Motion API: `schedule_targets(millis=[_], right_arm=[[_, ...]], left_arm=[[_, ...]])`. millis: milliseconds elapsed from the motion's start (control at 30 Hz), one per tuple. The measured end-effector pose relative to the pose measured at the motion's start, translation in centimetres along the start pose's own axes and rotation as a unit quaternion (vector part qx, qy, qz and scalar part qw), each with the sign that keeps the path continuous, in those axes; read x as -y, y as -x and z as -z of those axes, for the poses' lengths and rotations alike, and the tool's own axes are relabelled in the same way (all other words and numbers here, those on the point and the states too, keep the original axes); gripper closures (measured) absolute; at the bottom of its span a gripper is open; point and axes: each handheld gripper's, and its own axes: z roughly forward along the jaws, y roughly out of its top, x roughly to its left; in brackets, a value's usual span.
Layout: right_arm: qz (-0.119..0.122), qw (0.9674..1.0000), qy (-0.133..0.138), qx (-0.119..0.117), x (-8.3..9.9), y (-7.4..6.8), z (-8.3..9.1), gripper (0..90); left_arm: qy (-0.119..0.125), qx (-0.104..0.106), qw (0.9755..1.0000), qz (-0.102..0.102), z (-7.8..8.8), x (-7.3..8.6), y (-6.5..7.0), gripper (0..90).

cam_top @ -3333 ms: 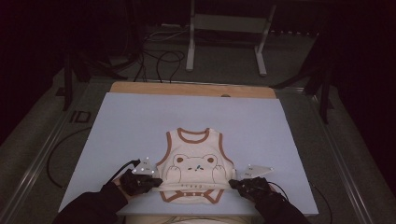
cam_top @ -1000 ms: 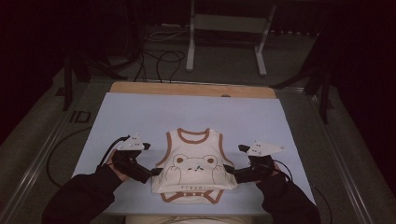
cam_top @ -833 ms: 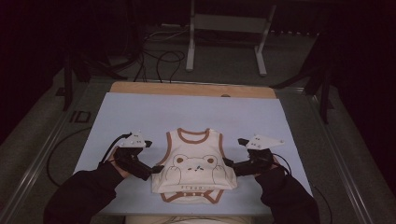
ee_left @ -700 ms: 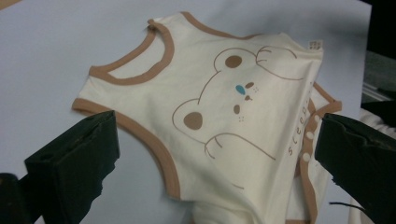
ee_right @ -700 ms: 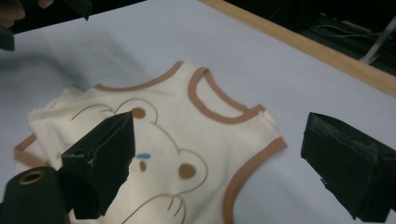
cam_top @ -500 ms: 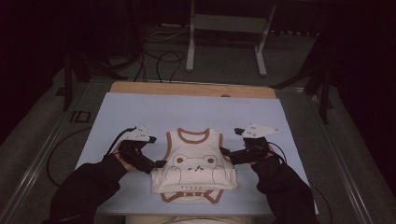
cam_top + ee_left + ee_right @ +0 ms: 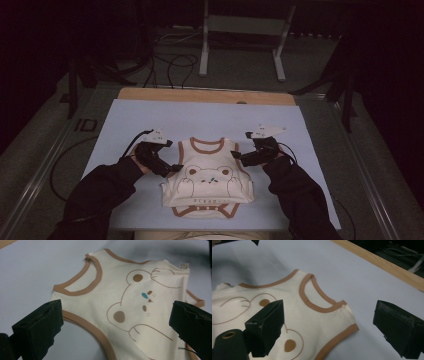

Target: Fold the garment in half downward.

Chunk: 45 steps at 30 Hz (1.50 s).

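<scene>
**A:** Where is the garment lying, and how does my left side look?

**B:** The vest (image 7: 207, 182) lies flat on the pale blue mat (image 7: 150, 117), near edge, centred, bear print up, neck toward the far side. Bottom hem looks doubled up; a brown-trimmed layer peeks out below it. My left gripper (image 7: 170, 167) sits just beside the left armhole, jaws spread wide. In the left gripper view they straddle the brown armhole trim (image 7: 82, 323), nothing between them pinched yet.

**A:** And the right?

**B:** The right gripper (image 7: 237, 156) is at the right shoulder, jaws also apart. In the right gripper view one jaw hangs over the bear's ear, the other over bare mat past the shoulder strap (image 7: 342, 306). No cloth held.

**A:** How would you take the grab?

**B:** My read: both sides are lining up to pinch at the shoulders or armholes. I'd lower each lower jaw flat to the mat and slide under the trim so both layers are caught, not just the top one. Bite on the binding, since it is firmer than the body cloth. Close both together, at matching heights, or the vest will skew. The wooden edge (image 7: 205, 96) is far off, no concern.
</scene>
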Motion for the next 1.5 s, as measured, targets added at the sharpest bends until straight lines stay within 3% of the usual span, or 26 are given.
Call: schedule_targets(millis=[367,633,1200,1500], right_arm=[[-0.011,0.9997,-0.021,0.003,0.7,1.5,-1.8,9.8],[-0.021,0.999,-0.039,-0.005,1.4,2.5,-3.0,9.8],[-0.01,0.9979,-0.064,-0.008,2.6,3.5,-5.4,12.8],[-0.04,0.9954,-0.086,-0.001,3.2,4.1,-6.5,13.2]], left_arm=[[0.004,-0.006,1.0,0.002,-1.2,-0.4,-2.3,0.5],[-0.012,-0.012,0.9998,0.012,-2.3,0.0,-3.7,0.6],[-0.022,-0.011,0.9992,0.031,-4.7,1.0,-5.7,0.9],[-0.029,-0.006,0.9988,0.039,-5.7,1.4,-6.2,1.2]])
